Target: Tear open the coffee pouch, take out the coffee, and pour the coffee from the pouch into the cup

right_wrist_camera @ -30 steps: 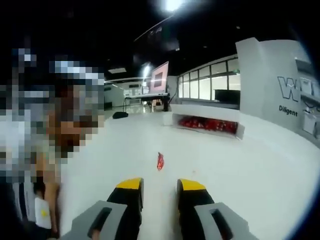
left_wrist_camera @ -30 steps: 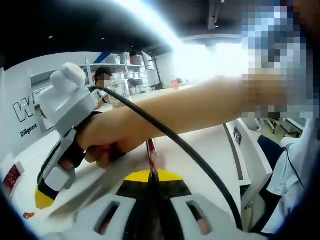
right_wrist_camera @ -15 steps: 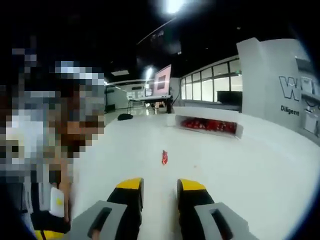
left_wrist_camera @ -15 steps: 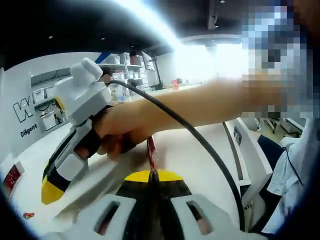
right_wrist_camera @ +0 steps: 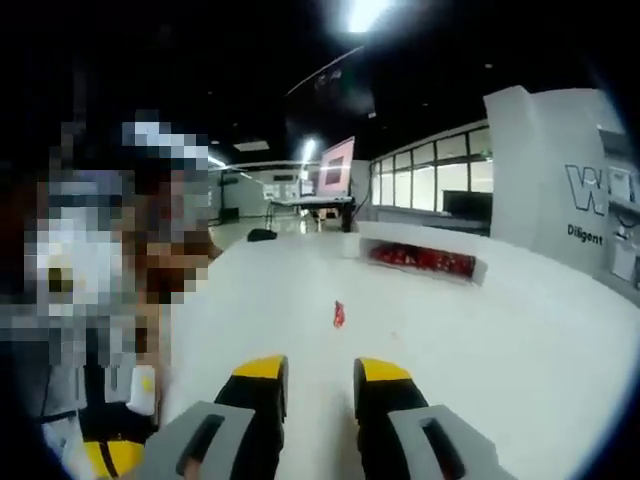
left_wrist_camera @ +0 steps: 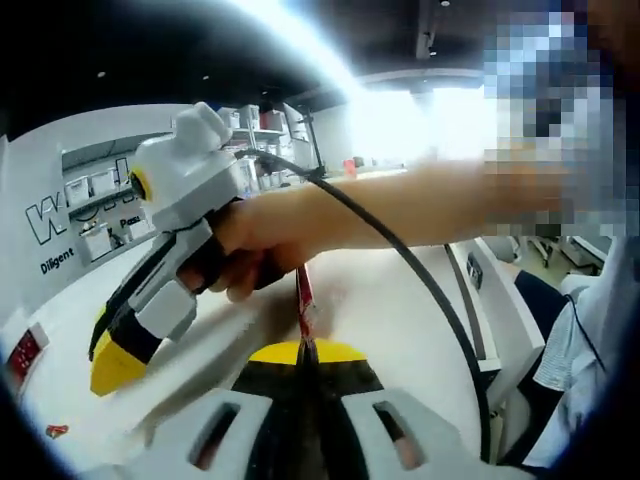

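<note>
- Surface (right_wrist_camera: 480, 340): white, broad, spreads across the lower half of both views.
- Person's arm (left_wrist_camera: 400, 205): bare, reaches from the right edge to centre left of the left gripper view; a black cable (left_wrist_camera: 400, 270) arcs over it.
- Right gripper (left_wrist_camera: 120, 350): white body, yellow tip, held in the person's hand (left_wrist_camera: 250, 250) at centre left of the left gripper view. In the right gripper view its jaws rise from the bottom edge, yellow-tipped, a narrow gap between them, nothing held.
- Left gripper (left_wrist_camera: 305, 355): bottom centre of the left gripper view, jaws closed on the coffee pouch.
- Tray (right_wrist_camera: 425, 258): white, long, red packets inside, centre right of the right gripper view.
- Coffee pouch (left_wrist_camera: 303, 305): red, thin, seen edge-on, stands up from the left jaws at lower centre.
- Red scrap (right_wrist_camera: 339, 314): small, lies alone on the surface at centre of the right gripper view.
</note>
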